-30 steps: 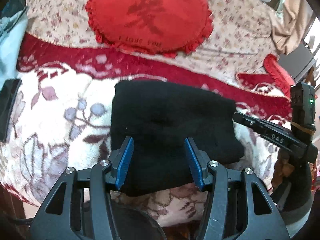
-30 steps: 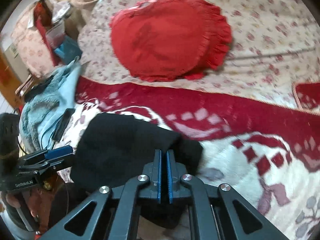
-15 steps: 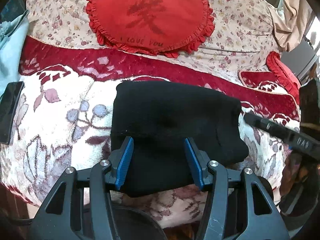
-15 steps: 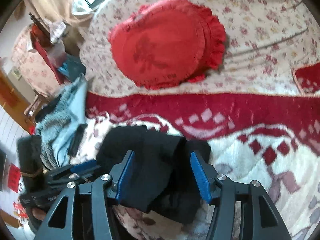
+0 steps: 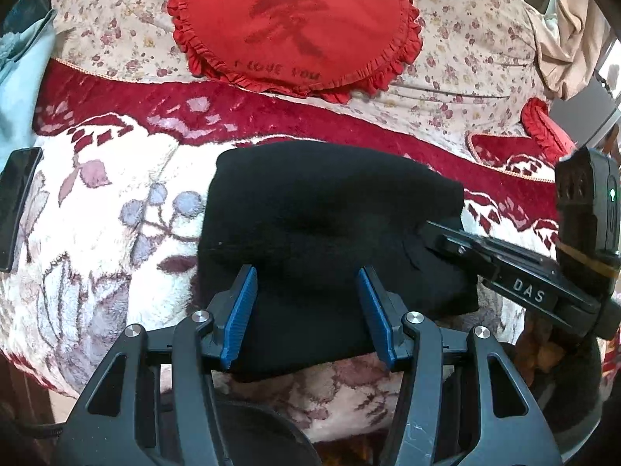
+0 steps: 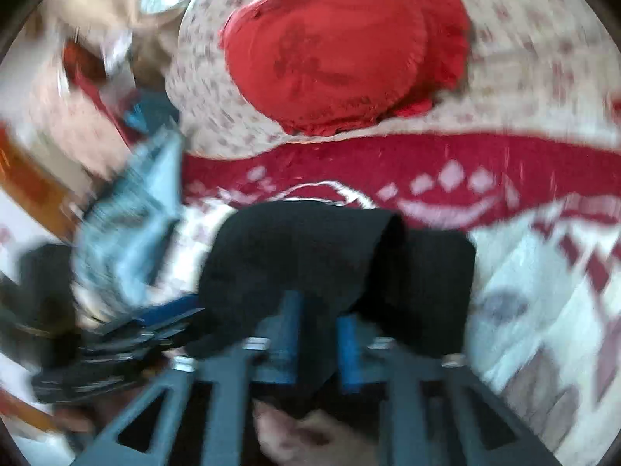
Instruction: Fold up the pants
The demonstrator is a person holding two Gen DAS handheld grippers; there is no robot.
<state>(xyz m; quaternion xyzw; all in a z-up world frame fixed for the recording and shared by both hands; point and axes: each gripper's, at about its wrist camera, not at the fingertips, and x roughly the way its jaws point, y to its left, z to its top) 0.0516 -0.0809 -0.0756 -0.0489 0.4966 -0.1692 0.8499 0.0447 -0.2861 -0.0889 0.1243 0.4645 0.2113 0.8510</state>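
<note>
The black pants (image 5: 322, 225) lie folded into a compact stack on the patterned red-and-white blanket (image 5: 101, 209). My left gripper (image 5: 306, 291) is open, its blue pads either side of the stack's near edge. My right gripper shows in the left wrist view (image 5: 431, 233) at the stack's right edge. In the blurred right wrist view the right gripper (image 6: 318, 326) stands with a narrow gap between its blue pads, around a fold of the pants (image 6: 310, 248). The left gripper shows there at lower left (image 6: 170, 314).
A red heart-shaped cushion (image 5: 295, 23) lies on the floral bedspread (image 5: 465, 50) beyond the blanket. A black phone (image 5: 15, 202) lies at the left. A light blue garment (image 6: 128, 225) is heaped at the left. A second red cushion (image 5: 543, 128) is at the right.
The right gripper opened from shut half a second ago, then narrowed around the pants' right edge while moving fast. The left gripper stayed open at the near edge.
</note>
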